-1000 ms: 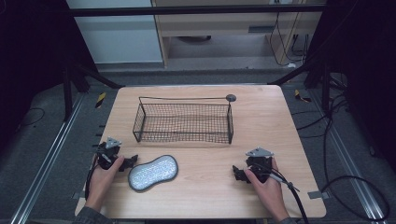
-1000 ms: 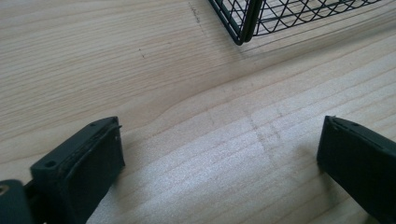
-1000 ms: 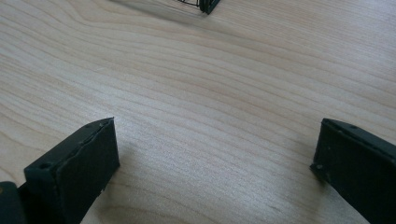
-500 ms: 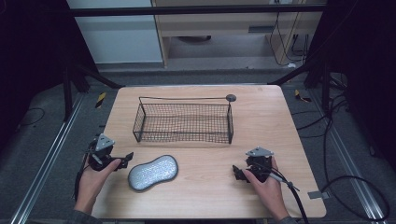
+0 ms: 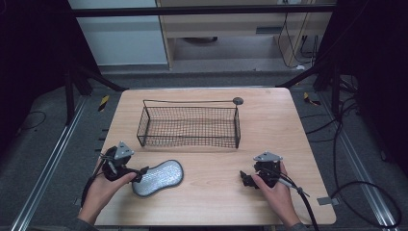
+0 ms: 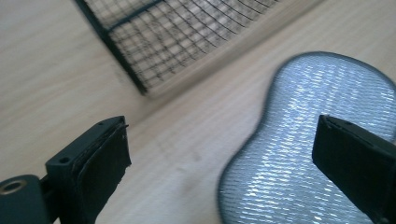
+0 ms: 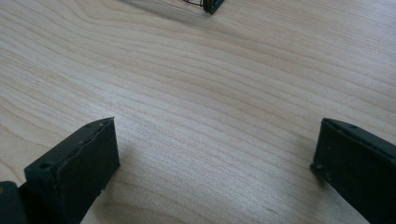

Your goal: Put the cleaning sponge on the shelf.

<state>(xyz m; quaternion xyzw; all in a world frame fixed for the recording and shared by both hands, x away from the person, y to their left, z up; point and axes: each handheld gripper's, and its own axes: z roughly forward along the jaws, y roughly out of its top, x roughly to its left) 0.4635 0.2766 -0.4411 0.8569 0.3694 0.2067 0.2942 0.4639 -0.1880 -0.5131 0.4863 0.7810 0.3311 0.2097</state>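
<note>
A silver woven oval pad (image 5: 159, 178) lies flat on the wooden table (image 5: 288, 125), in front of a black wire basket (image 5: 190, 126). My left gripper (image 5: 140, 172) is at the pad's left end, open and pointing right at it. In the left gripper view the pad (image 6: 317, 140) lies under the right jaw and partly in the gap of my left gripper (image 6: 219, 154), with the basket (image 6: 187, 37) beyond. My right gripper (image 5: 245, 179) rests open at the front right, held by a hand. In its own view my right gripper (image 7: 215, 158) has only bare wood between the jaws.
The basket is empty, with a thin wire handle ending in a round knob (image 5: 237, 100) at its back right corner. A basket corner (image 7: 210, 4) shows at the top of the right gripper view. Cables trail off the table's front right edge.
My left gripper drew back to the left, then came right again up to the pad's end. The pad, the basket and the right gripper have stayed put.
</note>
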